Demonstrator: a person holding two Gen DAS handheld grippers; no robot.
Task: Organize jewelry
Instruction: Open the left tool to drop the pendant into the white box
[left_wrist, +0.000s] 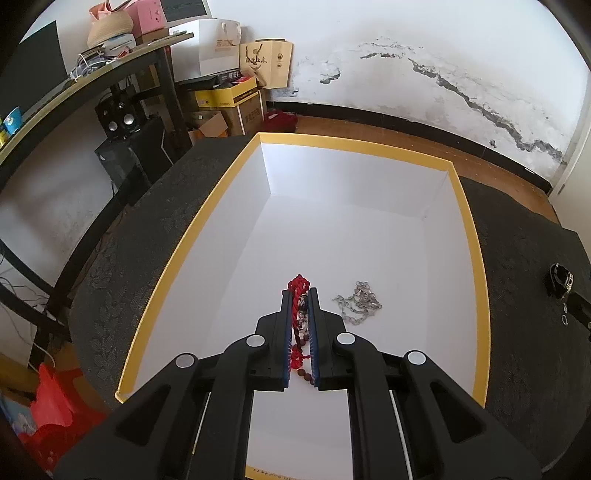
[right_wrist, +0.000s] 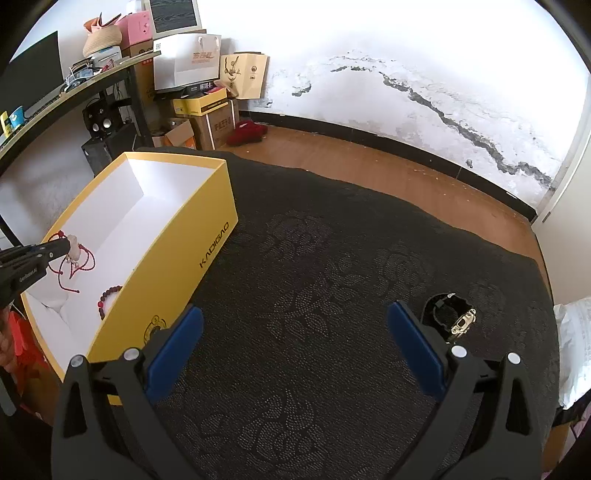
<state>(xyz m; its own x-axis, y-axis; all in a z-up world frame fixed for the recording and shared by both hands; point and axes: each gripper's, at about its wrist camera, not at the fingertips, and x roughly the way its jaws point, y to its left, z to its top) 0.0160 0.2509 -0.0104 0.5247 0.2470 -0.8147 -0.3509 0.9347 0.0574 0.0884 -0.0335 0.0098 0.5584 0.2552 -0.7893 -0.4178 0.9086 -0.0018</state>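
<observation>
The left gripper (left_wrist: 299, 295) has its fingers (left_wrist: 286, 325) nearly shut on a red cord bracelet (left_wrist: 297, 286) with beads and pale charms, and holds it inside the yellow box (left_wrist: 192, 236), above the white floor near the front. In the right wrist view, the loops hang slack below the tips, and a dark red bead bracelet (right_wrist: 107, 301) shows close beneath.

The cord piece looks light and limp (it will drape and swing rather than hold a shape), so a pinch across the bunched strands, as now, seems the safest hold. The loose loops could catch on a fingertip when let go.

A silver chain (left_wrist: 356, 304) lies heaped just to the right of the left gripper on the box floor. It is likely slippery and prone to tangle, so setting the bracelet apart from it would be wise.

The right gripper (right_wrist: 295, 347) has its blue fingers (right_wrist: 177, 350) spread wide with nothing between them, over the dark patterned cloth (right_wrist: 332, 258) covering the counter. A black watch (right_wrist: 448, 314) with a gold-toned face lies just beside its right finger, still outside the box. It is probably stiffer and heavier than the rest, best taken across the strap. Nothing stands between it and the box but open cloth.
</observation>
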